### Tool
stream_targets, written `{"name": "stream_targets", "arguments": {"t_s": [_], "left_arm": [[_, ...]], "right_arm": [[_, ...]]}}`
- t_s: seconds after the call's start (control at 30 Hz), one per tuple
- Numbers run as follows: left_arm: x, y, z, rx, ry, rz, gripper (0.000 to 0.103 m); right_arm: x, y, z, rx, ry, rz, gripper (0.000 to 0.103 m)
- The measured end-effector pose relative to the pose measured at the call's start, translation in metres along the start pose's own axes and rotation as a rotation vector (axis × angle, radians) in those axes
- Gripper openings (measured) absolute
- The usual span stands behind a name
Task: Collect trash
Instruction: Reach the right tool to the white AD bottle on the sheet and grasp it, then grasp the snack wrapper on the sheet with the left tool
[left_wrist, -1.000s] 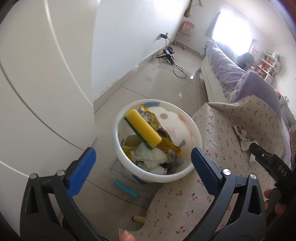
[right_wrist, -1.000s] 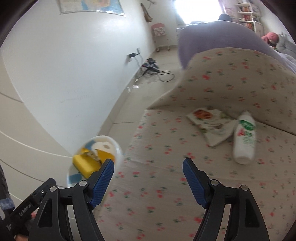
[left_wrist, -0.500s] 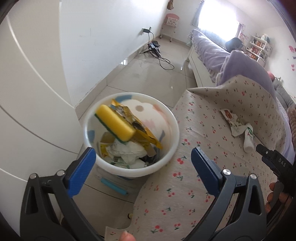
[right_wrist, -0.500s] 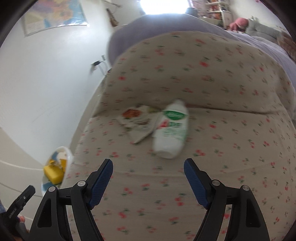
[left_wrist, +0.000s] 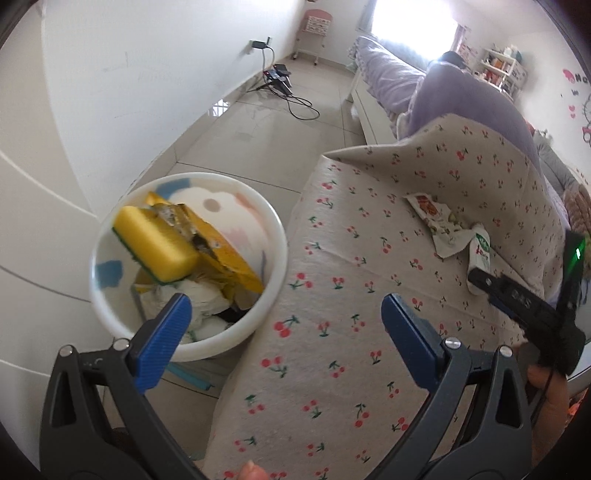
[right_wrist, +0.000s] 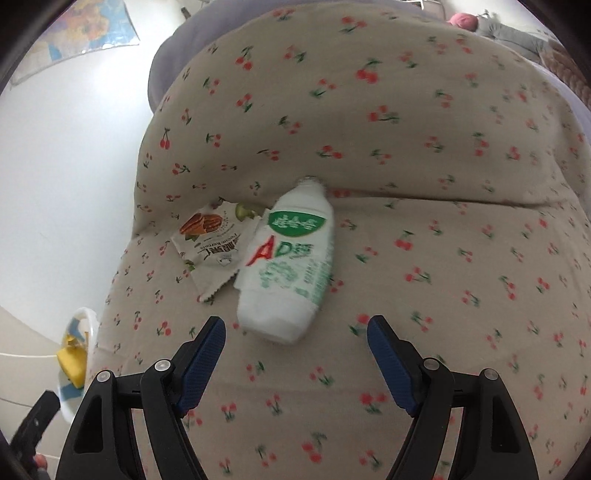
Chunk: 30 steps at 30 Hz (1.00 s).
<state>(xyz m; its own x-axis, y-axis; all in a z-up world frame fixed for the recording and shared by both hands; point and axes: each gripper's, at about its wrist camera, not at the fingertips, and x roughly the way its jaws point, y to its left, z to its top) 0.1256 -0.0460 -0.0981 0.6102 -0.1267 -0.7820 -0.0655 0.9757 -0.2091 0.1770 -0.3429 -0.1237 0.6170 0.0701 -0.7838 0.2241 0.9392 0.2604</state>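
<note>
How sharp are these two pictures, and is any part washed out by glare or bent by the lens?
Left wrist view: mostly sharp; the window is blown out white, and the fisheye bows the wall and floor. Right wrist view: softer, with motion blur smearing the cherry print on the sofa cover and the label of the white bottle; the wrapper beside it reads a little clearer.

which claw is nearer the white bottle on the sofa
Right. The right claw hovers open just short of the white bottle's base; the left claw is back by the trash bin, at the sofa's edge.
</note>
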Motion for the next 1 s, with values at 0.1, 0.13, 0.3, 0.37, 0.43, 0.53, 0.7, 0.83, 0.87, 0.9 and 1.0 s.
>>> {"name": "stream_targets", "arguments": {"t_s": [0.1,0.13,0.3,0.37,0.43,0.53,0.7,0.83,0.87,0.9,1.0], "left_arm": [[0.005,-0.004,-0.001,0.012,0.012,0.000,0.102],[0.007,-0.005,-0.001,0.014,0.016,-0.002,0.102],[0.016,-0.015,0.002,0.025,0.033,-0.010,0.102],[0.020,-0.024,0.004,0.031,0.045,-0.022,0.102],[0.024,-0.035,0.006,0.038,0.054,-0.035,0.102],[0.030,-0.059,0.008,0.061,0.063,-0.059,0.102],[0.039,-0.104,0.011,0.121,0.059,-0.086,0.102],[0.048,-0.129,0.017,0.126,0.056,-0.105,0.102],[0.052,-0.137,0.019,0.130,0.049,-0.105,0.102],[0.054,-0.141,0.021,0.134,0.043,-0.105,0.102],[0.064,-0.156,0.024,0.152,0.020,-0.120,0.098]], "right_arm": [[0.008,0.008,0.007,-0.026,-0.028,-0.038,0.081],[0.011,0.010,0.009,-0.033,-0.034,-0.049,0.081],[0.018,0.014,0.018,-0.058,-0.069,-0.083,0.058],[0.019,0.011,0.021,-0.056,-0.069,-0.070,0.054],[0.012,0.001,0.021,-0.037,-0.077,-0.052,0.053],[-0.002,-0.020,0.021,-0.014,-0.089,-0.028,0.053],[-0.035,-0.049,0.012,-0.036,-0.114,-0.041,0.053],[-0.061,-0.081,-0.004,-0.018,-0.114,-0.057,0.053],[-0.068,-0.090,-0.008,-0.013,-0.114,-0.060,0.053],[-0.073,-0.098,-0.010,-0.005,-0.115,-0.065,0.053],[-0.088,-0.117,-0.012,0.022,-0.124,-0.076,0.053]]}}
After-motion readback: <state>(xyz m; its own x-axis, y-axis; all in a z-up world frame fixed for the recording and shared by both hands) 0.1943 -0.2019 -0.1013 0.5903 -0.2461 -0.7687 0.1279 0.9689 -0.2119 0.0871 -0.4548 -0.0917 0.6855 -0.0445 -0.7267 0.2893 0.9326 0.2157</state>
